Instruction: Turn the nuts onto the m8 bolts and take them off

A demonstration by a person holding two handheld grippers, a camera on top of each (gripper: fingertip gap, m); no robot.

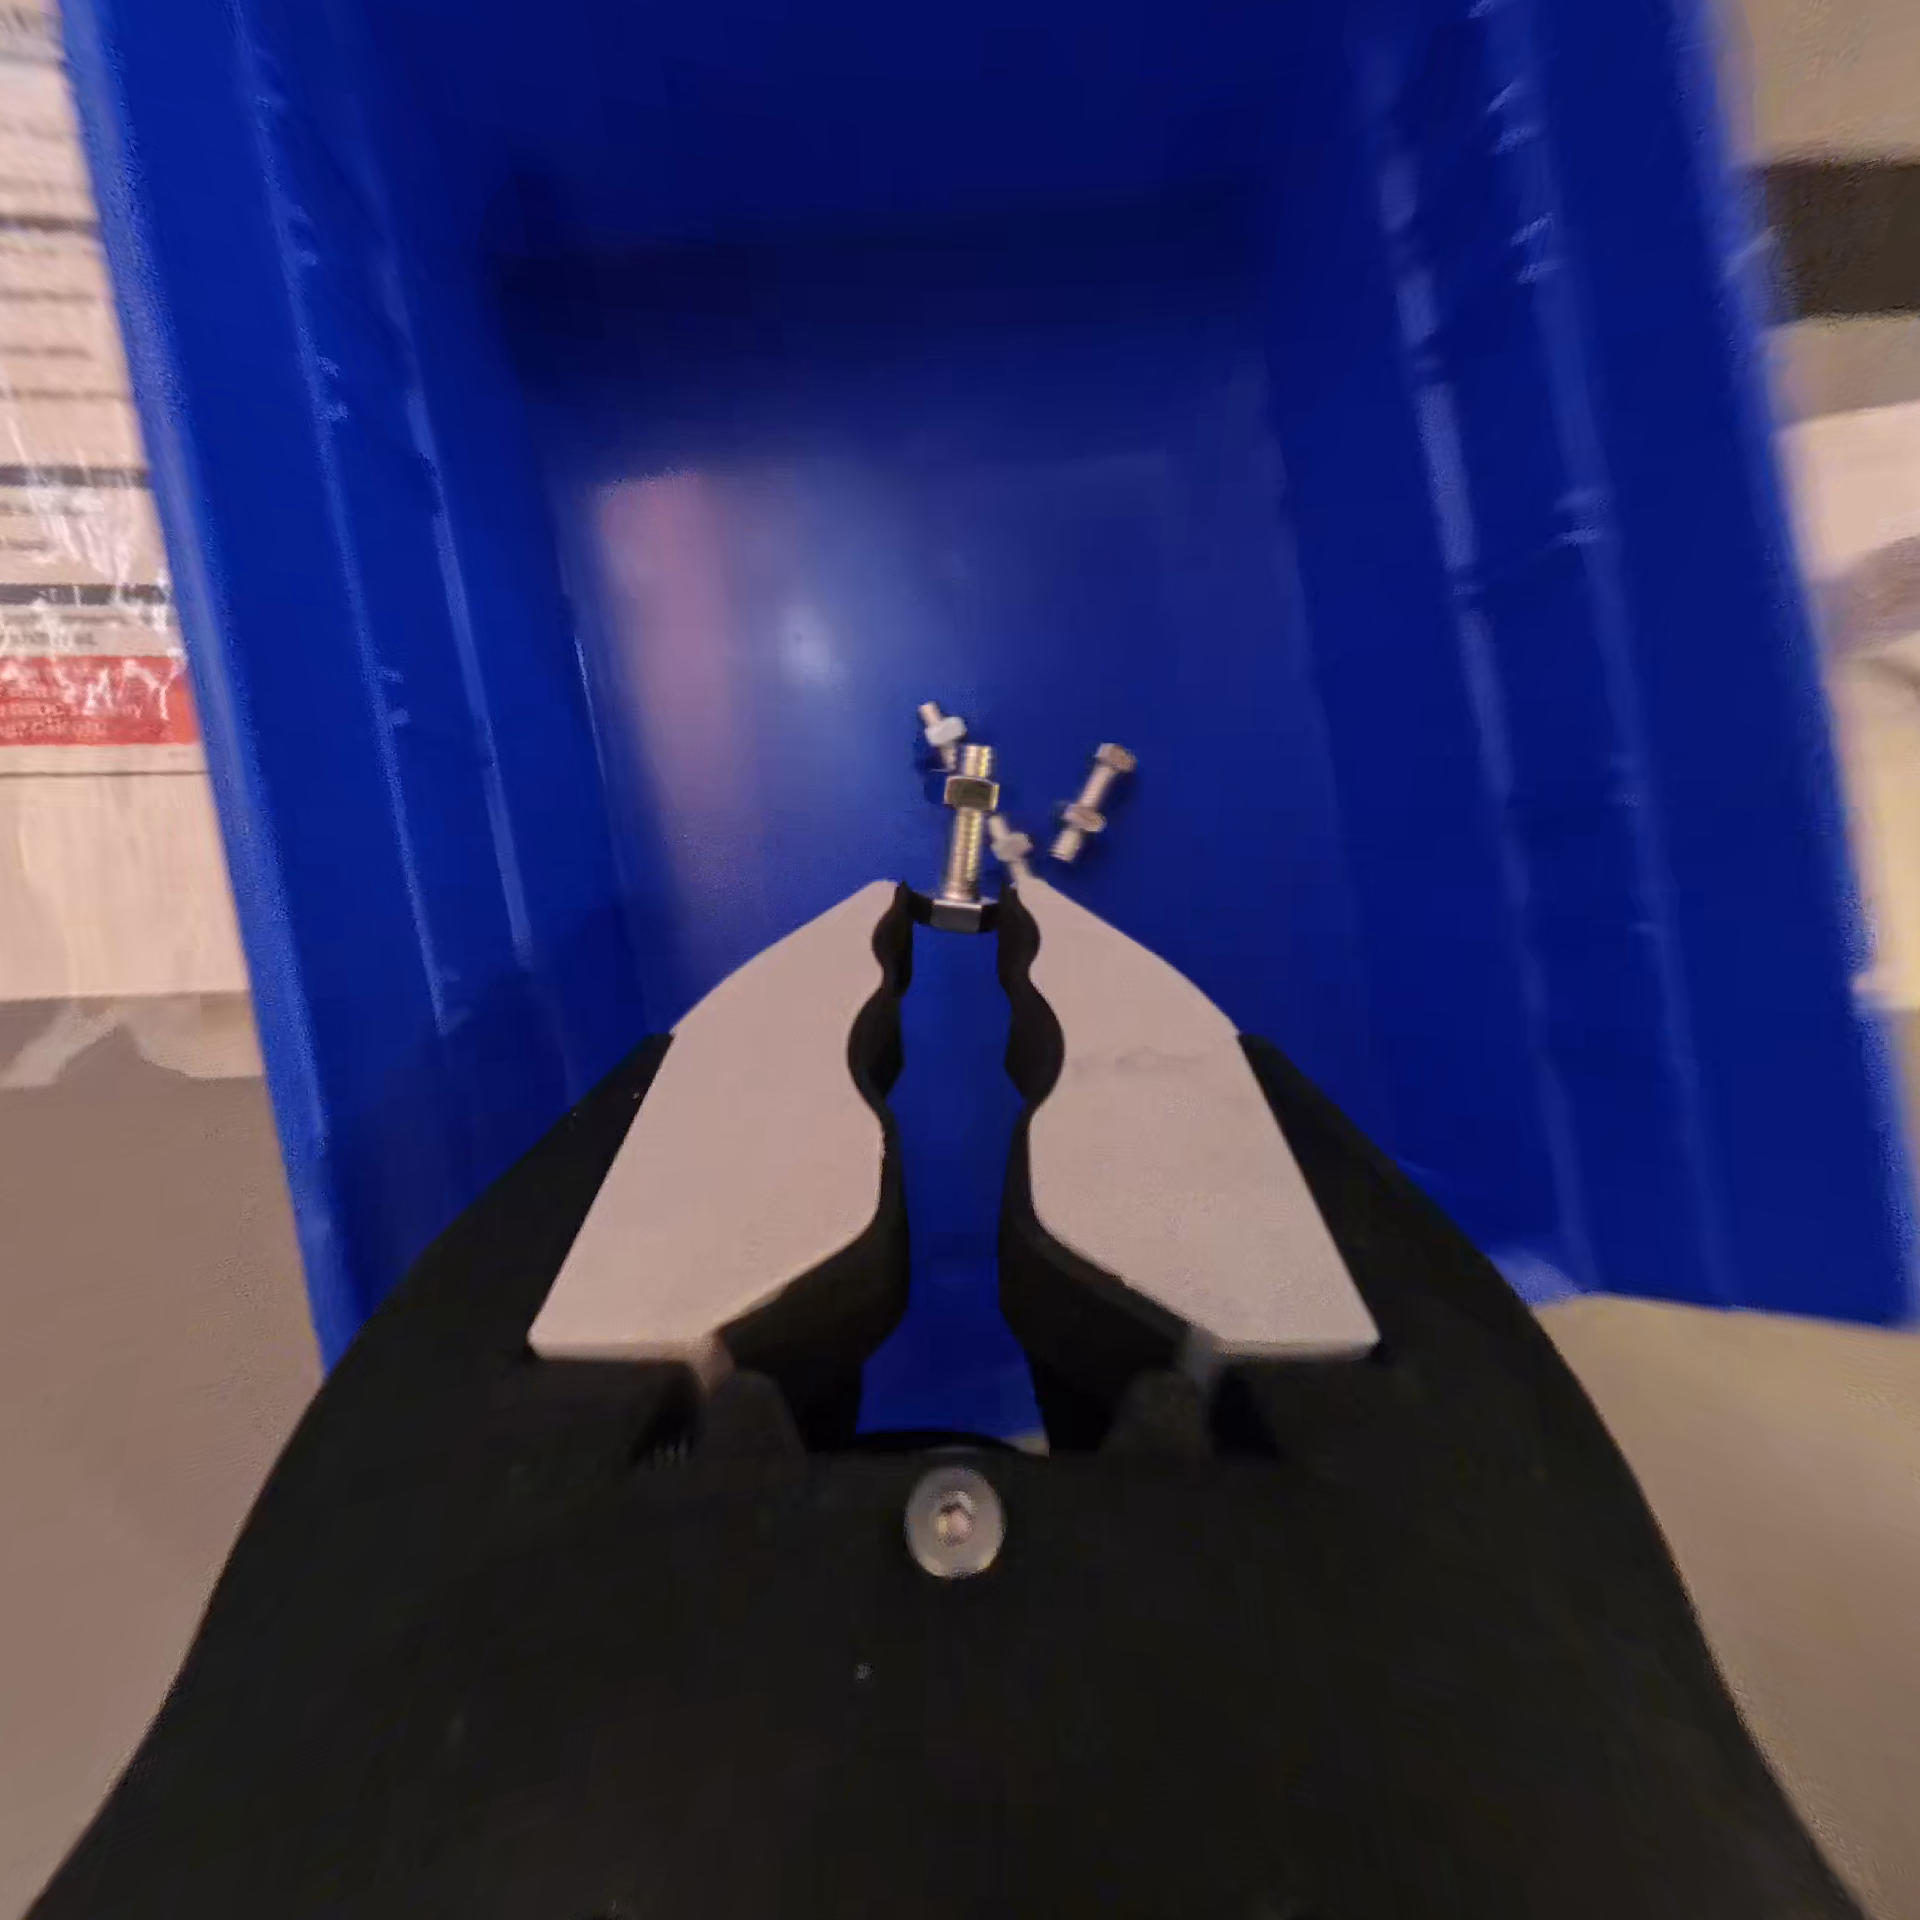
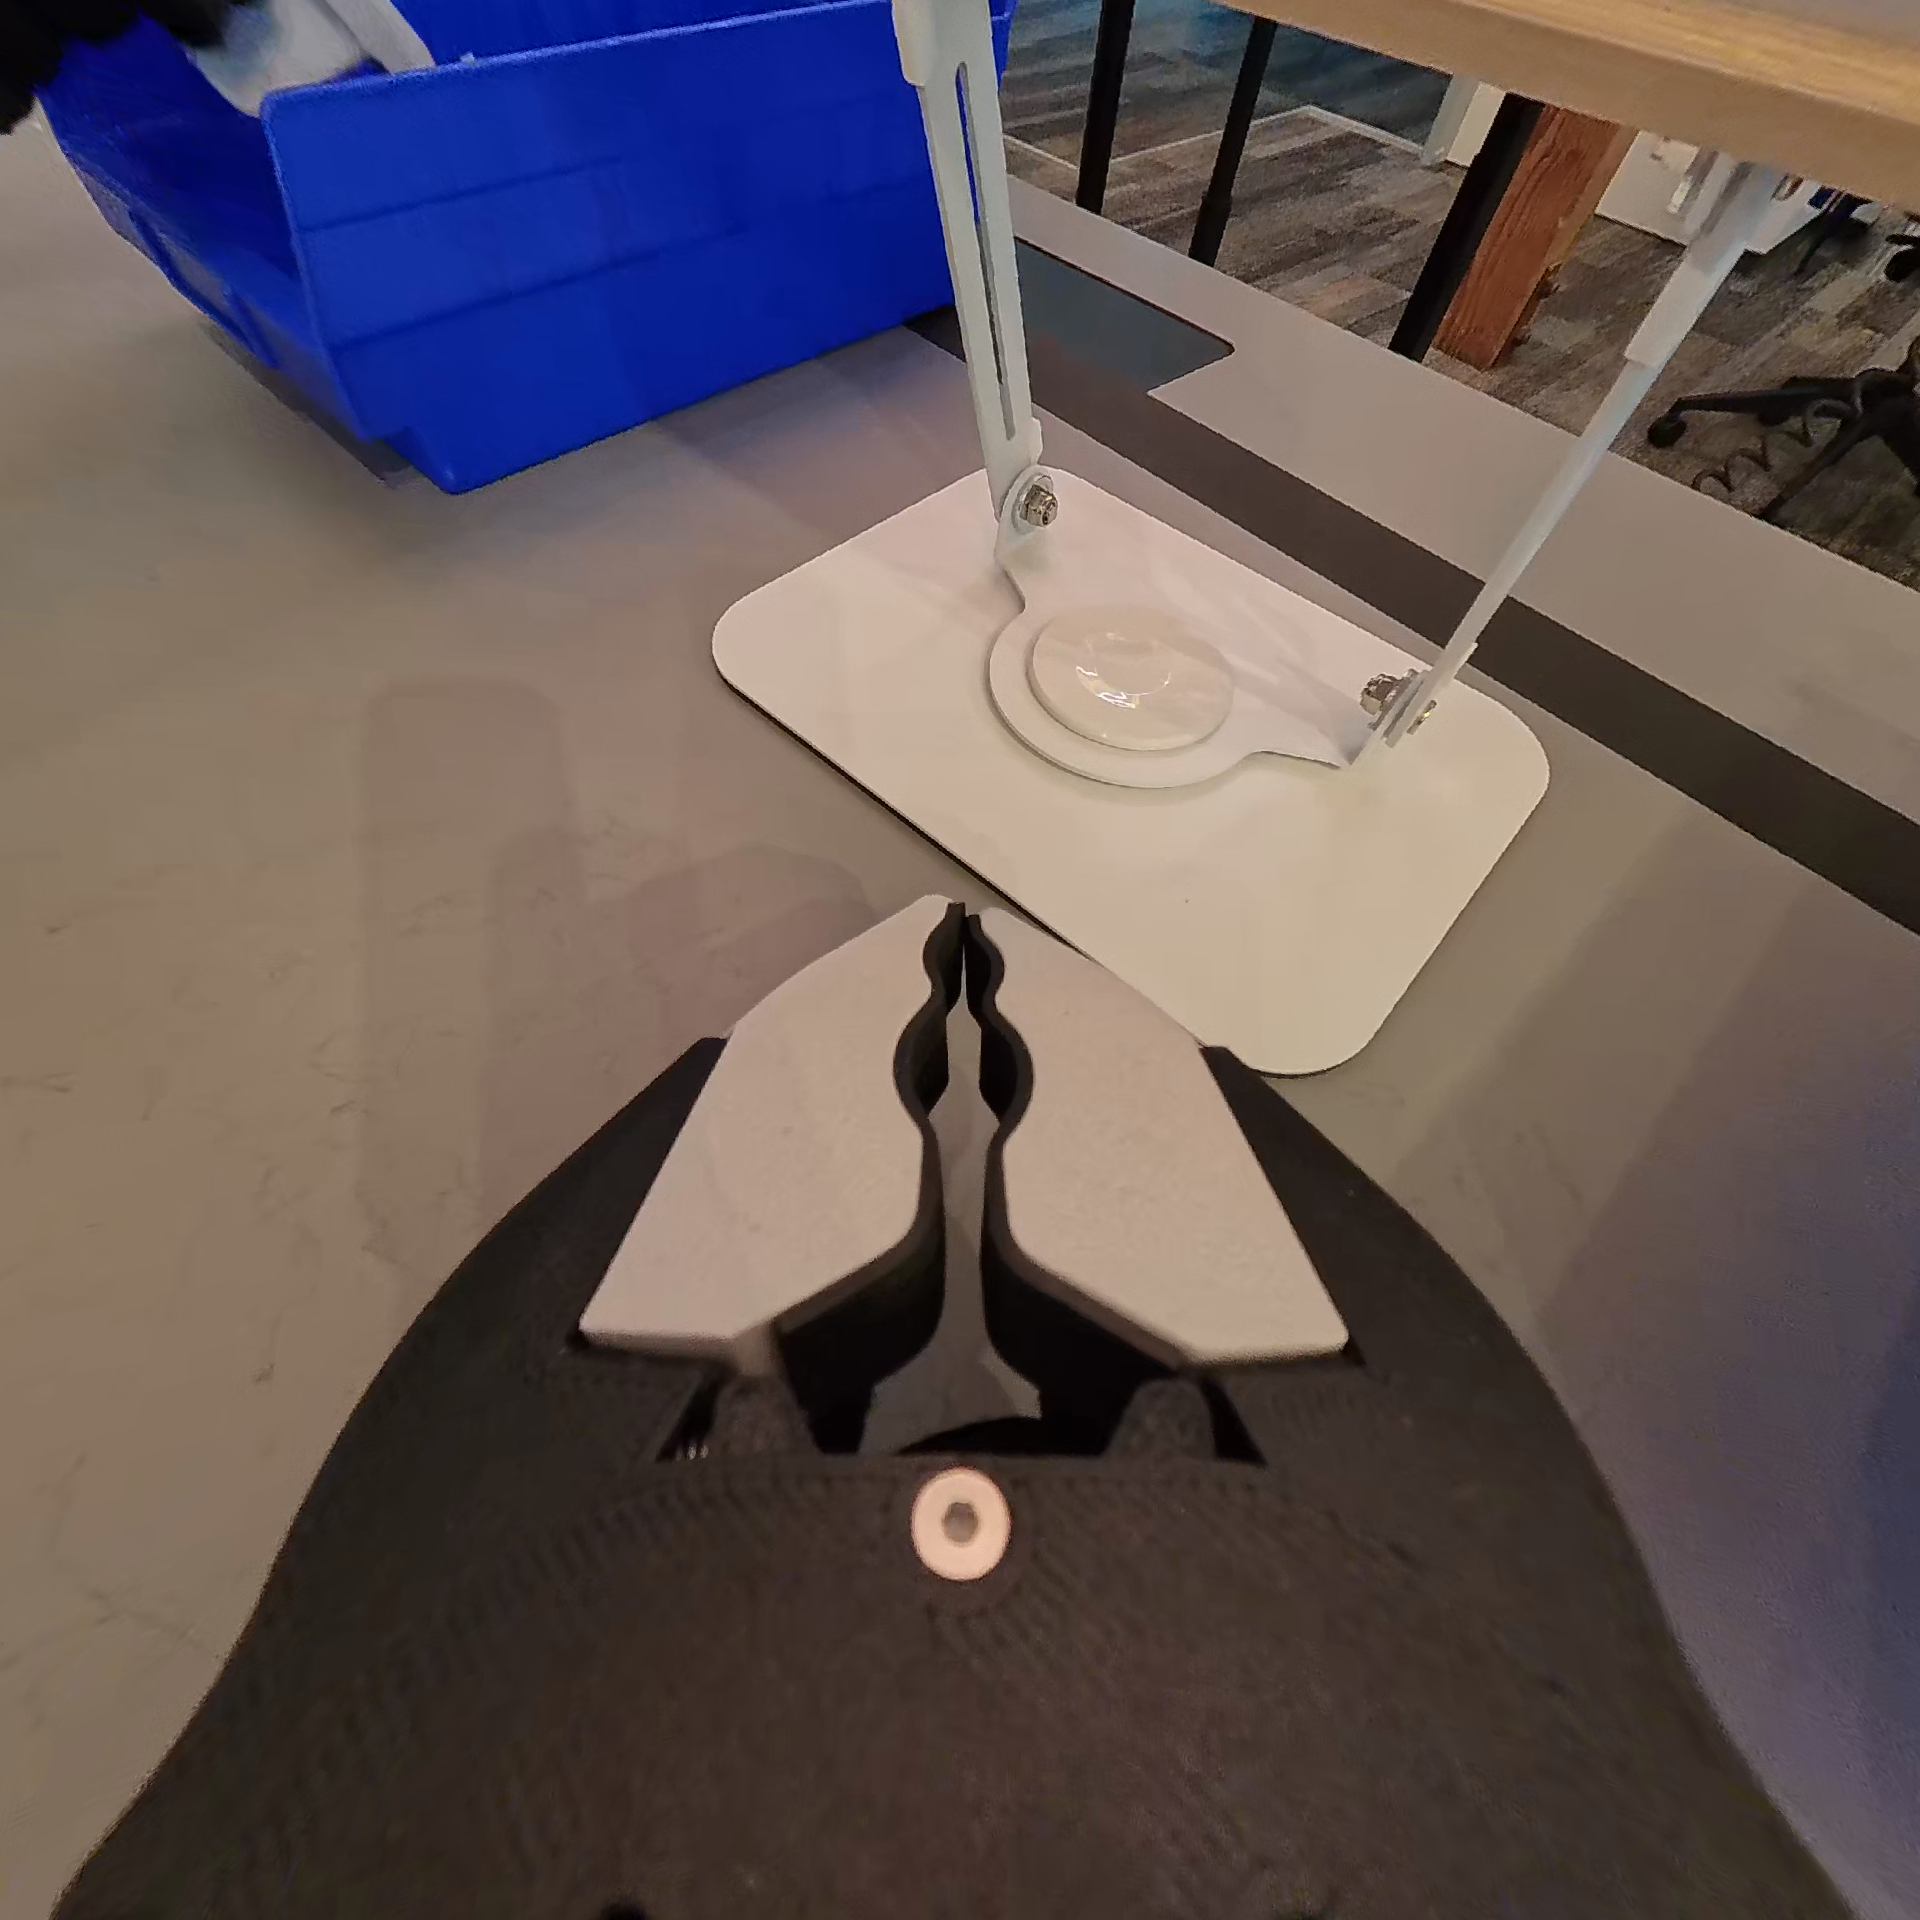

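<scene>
In the left wrist view my left gripper reaches into a blue bin and is shut on the head of a silver bolt. The bolt points away from me and carries a nut near its far end. Other bolts with nuts lie on the bin floor: one to the right, one behind, and a small one beside the held bolt. In the right wrist view my right gripper is shut and empty above the grey table.
A white stand base with two upright white arms lies just ahead of the right gripper. The blue bin stands at the table's far left in that view. Papers lie left of the bin. My hands' fingertips stand some 40 cm from each other.
</scene>
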